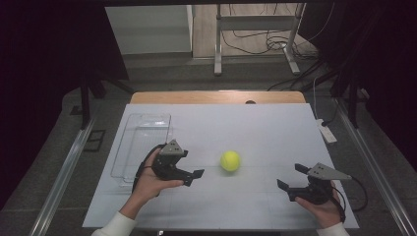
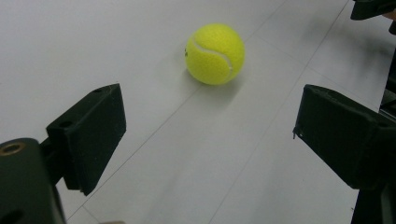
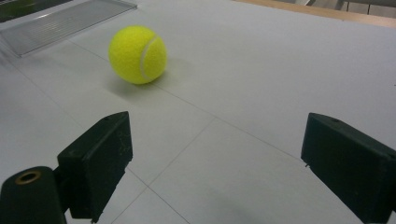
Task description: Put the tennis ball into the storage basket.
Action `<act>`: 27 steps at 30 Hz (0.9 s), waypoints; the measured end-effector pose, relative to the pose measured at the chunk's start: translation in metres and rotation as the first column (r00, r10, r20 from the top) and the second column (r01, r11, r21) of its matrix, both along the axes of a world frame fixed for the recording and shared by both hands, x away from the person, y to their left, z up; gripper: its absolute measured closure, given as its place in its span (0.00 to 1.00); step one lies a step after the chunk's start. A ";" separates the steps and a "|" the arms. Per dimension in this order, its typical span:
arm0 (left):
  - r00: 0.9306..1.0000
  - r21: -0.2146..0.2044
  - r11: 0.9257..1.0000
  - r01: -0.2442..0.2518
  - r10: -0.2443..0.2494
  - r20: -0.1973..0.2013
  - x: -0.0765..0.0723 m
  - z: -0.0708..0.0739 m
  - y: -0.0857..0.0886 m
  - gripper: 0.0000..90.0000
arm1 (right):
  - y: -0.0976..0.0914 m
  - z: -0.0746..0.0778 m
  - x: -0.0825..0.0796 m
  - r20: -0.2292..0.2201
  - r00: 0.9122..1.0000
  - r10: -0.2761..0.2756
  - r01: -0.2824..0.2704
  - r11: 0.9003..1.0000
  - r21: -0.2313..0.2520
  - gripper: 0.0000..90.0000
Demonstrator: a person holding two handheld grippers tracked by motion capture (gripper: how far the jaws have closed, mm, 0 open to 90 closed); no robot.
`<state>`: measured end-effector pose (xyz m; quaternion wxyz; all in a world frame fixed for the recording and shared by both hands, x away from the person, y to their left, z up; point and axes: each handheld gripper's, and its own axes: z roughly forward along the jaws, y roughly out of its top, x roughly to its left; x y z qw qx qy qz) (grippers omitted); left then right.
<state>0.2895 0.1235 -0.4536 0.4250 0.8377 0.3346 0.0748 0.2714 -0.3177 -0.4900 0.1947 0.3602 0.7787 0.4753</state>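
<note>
both claws gape (nothing held)

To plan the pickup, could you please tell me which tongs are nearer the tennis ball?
Left. The left tongs sit just left of the tennis ball, open and apart from it. The right tongs are farther off to its right, also open.

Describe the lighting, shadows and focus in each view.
High view: the white table is brightly lit, dark surroundings, and the clear tray shows faint glare. Left gripper view: the tennis ball is sharp with a soft shadow, near jaws slightly blurred. Right gripper view: even light, soft shadow beneath the ball.
</note>
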 end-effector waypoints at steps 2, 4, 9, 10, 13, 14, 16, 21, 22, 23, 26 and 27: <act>1.000 -0.002 1.000 0.001 -0.001 -0.001 0.001 0.000 -0.001 0.11 | 0.000 0.000 0.000 0.000 1.000 0.000 0.000 1.000 0.000 0.10; 1.000 -0.001 1.000 0.003 -0.003 -0.004 0.002 0.000 -0.004 0.11 | 0.000 0.000 0.000 -0.002 1.000 0.000 0.000 1.000 0.000 0.10; 1.000 0.001 1.000 0.010 -0.010 -0.006 0.004 0.001 -0.008 0.10 | 0.000 -0.001 0.001 -0.002 1.000 0.000 0.000 1.000 -0.001 0.10; 1.000 0.000 1.000 0.011 -0.011 -0.005 0.004 0.001 -0.009 0.10 | 0.000 -0.001 0.001 -0.003 1.000 0.001 -0.001 1.000 -0.001 0.10; 1.000 -0.002 1.000 0.010 -0.010 -0.004 0.005 0.001 -0.011 0.10 | 0.000 -0.001 0.001 -0.003 1.000 0.002 -0.002 1.000 -0.003 0.10; 1.000 -0.004 1.000 0.010 -0.010 -0.003 0.005 0.002 -0.011 0.10 | 0.000 -0.001 0.001 -0.003 1.000 0.001 -0.001 1.000 -0.002 0.10; 1.000 -0.004 1.000 0.012 -0.012 -0.003 0.006 0.003 -0.013 0.10 | 0.000 -0.001 0.001 -0.002 1.000 0.000 0.000 1.000 -0.002 0.10; 1.000 -0.004 1.000 0.017 -0.017 0.000 0.008 0.003 -0.016 0.10 | 0.000 -0.001 0.001 -0.003 1.000 0.001 -0.001 1.000 -0.004 0.10; 1.000 -0.005 1.000 0.017 -0.017 -0.002 0.008 0.003 -0.017 0.10 | 0.000 -0.001 0.001 -0.003 1.000 0.001 -0.002 1.000 -0.004 0.10; 1.000 -0.001 1.000 0.017 -0.017 -0.003 0.008 0.003 -0.018 0.10 | 0.000 -0.001 0.001 -0.003 1.000 0.001 -0.001 1.000 -0.003 0.10; 1.000 0.000 1.000 0.020 -0.020 -0.004 0.009 0.003 -0.020 0.10 | 0.000 -0.001 0.001 -0.003 1.000 -0.002 0.002 1.000 -0.003 0.10; 1.000 0.002 1.000 0.021 -0.021 -0.004 0.010 0.003 -0.021 0.10 | 0.000 -0.001 0.001 -0.002 1.000 -0.003 0.003 1.000 -0.003 0.10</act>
